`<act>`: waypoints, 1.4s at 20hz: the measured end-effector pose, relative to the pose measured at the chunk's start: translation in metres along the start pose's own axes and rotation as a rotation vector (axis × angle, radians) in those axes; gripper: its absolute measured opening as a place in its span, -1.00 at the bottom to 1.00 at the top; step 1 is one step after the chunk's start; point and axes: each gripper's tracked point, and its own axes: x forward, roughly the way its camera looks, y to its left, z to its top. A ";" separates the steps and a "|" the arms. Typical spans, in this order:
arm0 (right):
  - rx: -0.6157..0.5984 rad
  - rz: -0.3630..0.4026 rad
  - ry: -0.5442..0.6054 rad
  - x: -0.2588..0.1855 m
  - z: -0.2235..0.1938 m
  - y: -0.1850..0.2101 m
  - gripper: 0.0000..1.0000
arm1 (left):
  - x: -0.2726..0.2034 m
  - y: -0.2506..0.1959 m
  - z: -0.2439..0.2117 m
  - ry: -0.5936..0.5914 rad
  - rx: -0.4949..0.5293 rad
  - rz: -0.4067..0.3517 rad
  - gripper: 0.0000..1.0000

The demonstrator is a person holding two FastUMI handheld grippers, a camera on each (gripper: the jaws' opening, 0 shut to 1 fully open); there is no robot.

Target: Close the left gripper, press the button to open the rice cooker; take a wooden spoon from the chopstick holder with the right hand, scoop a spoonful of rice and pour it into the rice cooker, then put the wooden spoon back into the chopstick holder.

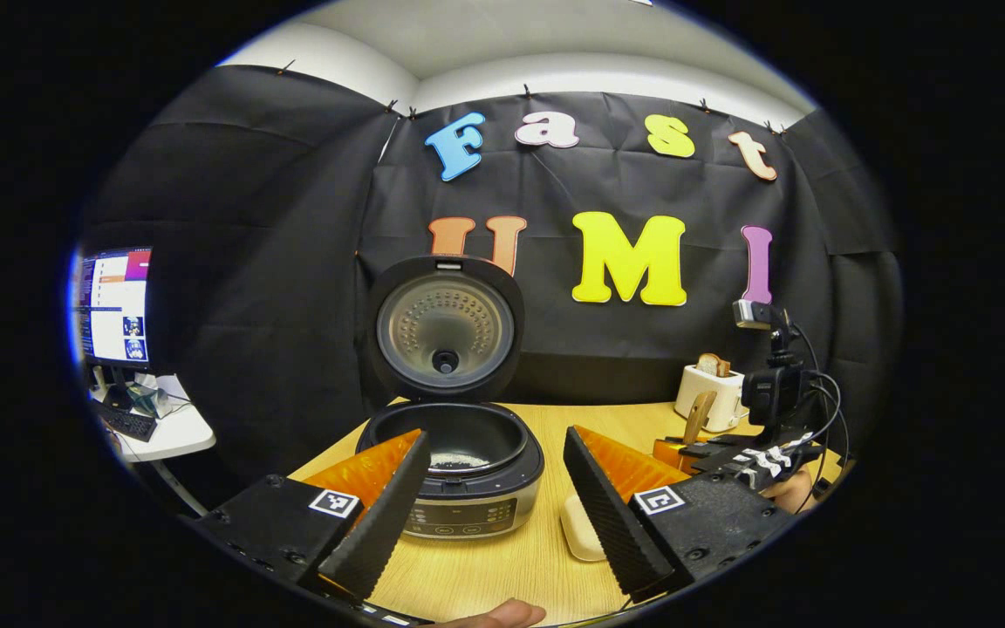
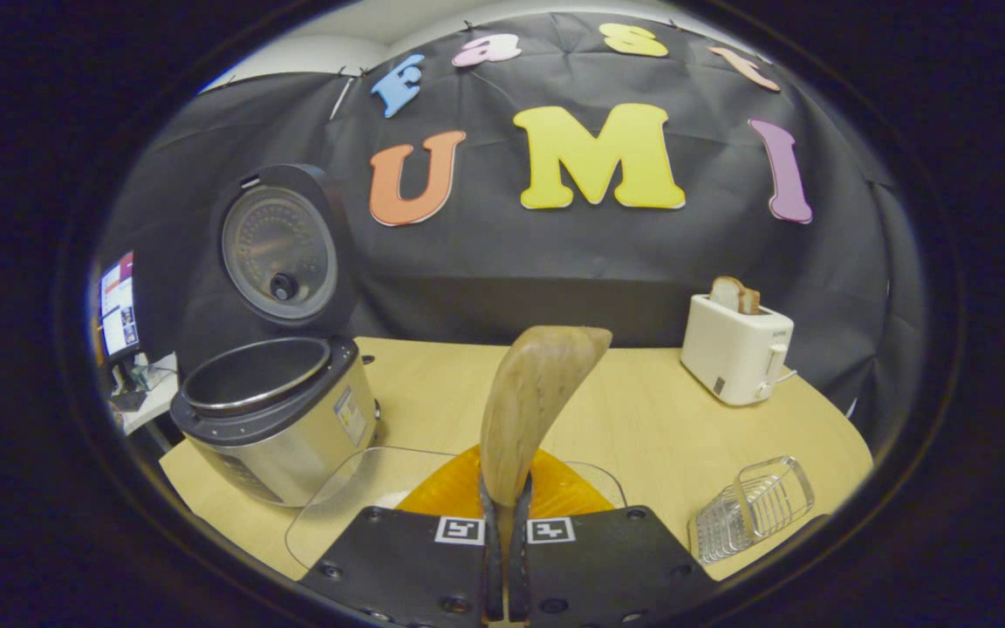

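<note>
A: status at that frame? cooker (image 1: 450,453) first.

B: cooker was open; lid (image 1: 446,327) stood upright at the back; pot (image 1: 465,436) showed a little rice at the bottom in the left gripper view; the right gripper view looked in at a flatter angle, so pot contents could not be told from there.

A: left gripper (image 1: 489,497)?

B: released; fingers spread wide, nothing between them; it sat in front of the cooker, apart from it, pointing at the control panel; a fingertip of the holding hand showed at the bottom edge of that view.

A: right gripper (image 2: 502,523)?

B: clenched on the spoon (image 2: 533,401); both fingers pinched the handle low down; the bowl of the spoon stood up and tilted slightly right; in the right gripper view it was seen from the back, so load could not be told.

A: where was the spoon relative to the cooker?

B: well right of it, not over the pot; in the left gripper view the spoon stood near the toaster (image 1: 710,397), right of the cooker; below the gripper sat a clear-lidded rice container (image 2: 363,497), just beside the cooker.

A: holder?

B: wire rack (image 2: 751,506) lay on the table (image 2: 642,419) at right front, well apart from the cooker; toaster with bread in it stood behind, near the wall.

A: anything else?

B: a monitor (image 1: 114,305) at far left, off the table.
</note>
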 end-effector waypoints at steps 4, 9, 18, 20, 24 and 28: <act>-0.047 -0.084 -0.063 0.001 0.014 -0.018 -0.94 | 0.004 0.002 -0.004 0.008 -0.010 -0.005 0.97; -0.157 -0.163 -0.048 0.013 -0.010 -0.014 -0.94 | 0.007 0.000 -0.005 0.019 -0.010 -0.009 0.97; -0.090 -0.101 -0.019 0.009 -0.027 0.051 -0.94 | 0.009 -0.001 -0.006 0.028 -0.024 -0.012 0.96; -0.021 -0.076 -0.004 0.007 -0.030 0.058 -0.94 | 0.010 -0.001 -0.007 0.027 -0.033 -0.017 0.96; 0.275 0.006 0.052 0.003 -0.034 0.045 -0.94 | 0.011 0.004 -0.007 0.031 -0.058 -0.015 0.97; 0.557 0.068 0.126 0.012 -0.042 0.025 -0.94 | 0.014 0.007 -0.011 0.047 -0.077 -0.004 0.96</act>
